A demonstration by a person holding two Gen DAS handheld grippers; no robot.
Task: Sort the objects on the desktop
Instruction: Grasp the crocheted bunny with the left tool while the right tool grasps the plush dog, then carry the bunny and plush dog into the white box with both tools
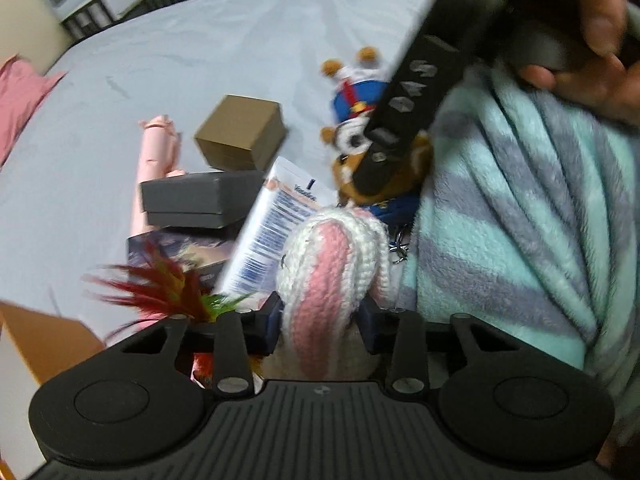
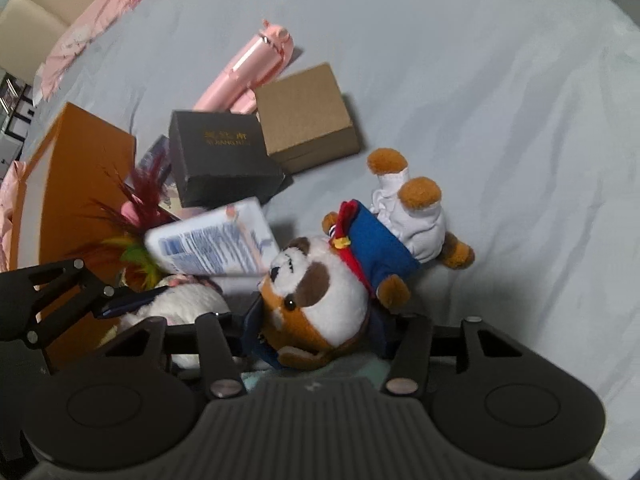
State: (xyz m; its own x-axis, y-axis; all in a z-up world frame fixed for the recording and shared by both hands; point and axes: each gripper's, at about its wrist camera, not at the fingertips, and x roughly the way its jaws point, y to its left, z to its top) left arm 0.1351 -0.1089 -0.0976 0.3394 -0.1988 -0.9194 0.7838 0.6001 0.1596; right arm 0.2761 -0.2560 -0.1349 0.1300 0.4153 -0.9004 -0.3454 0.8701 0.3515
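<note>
Crocheted bunny [image 1: 332, 264], white with pink ears, sits clamped between the fingers of the left gripper [image 1: 320, 316], with a white lotion tube [image 1: 272, 228] just ahead to its left. Right gripper [image 2: 316, 328] has its fingers closed around the head of a brown-and-white plush animal [image 2: 320, 292]. Beyond it lie a black box [image 2: 220, 160] and a cardboard box [image 2: 304, 116], touching.

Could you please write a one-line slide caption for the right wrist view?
Right gripper closed around a plush raccoon's head, beside a black box and a cardboard box.
</note>
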